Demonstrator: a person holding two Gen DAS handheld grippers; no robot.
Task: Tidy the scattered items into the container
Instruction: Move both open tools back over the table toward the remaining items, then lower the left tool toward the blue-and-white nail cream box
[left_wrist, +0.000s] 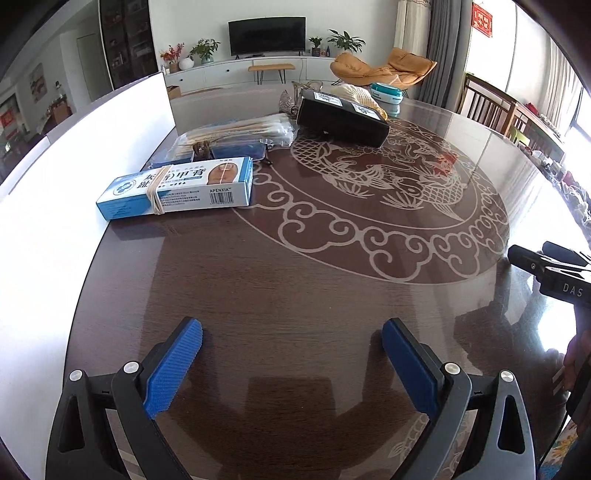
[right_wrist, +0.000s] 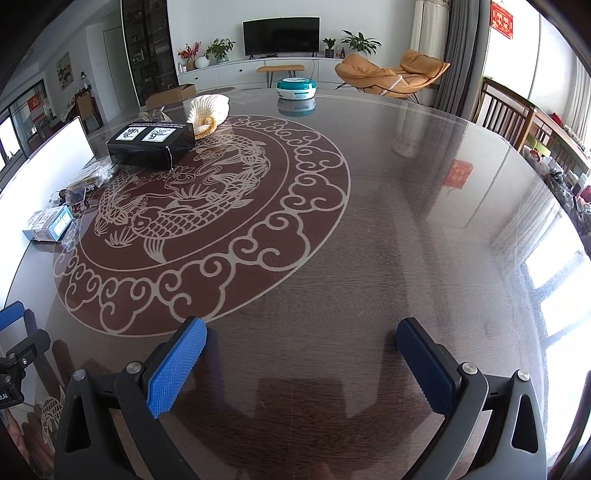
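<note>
A blue-and-white medicine box bound with a rubber band lies at the table's left edge. Behind it lie a clear bag of cotton swabs and a black box with white labels. A tall white wall, perhaps the container's side, stands along the left. My left gripper hovers open over bare table, well short of the medicine box. My right gripper is open too, holding nothing, with the black box and medicine box far to its left.
A round teal tin and a cream knitted piece sit at the far side of the dark glass-topped table. Wooden chairs stand at the right. The right gripper's body shows at the left view's right edge.
</note>
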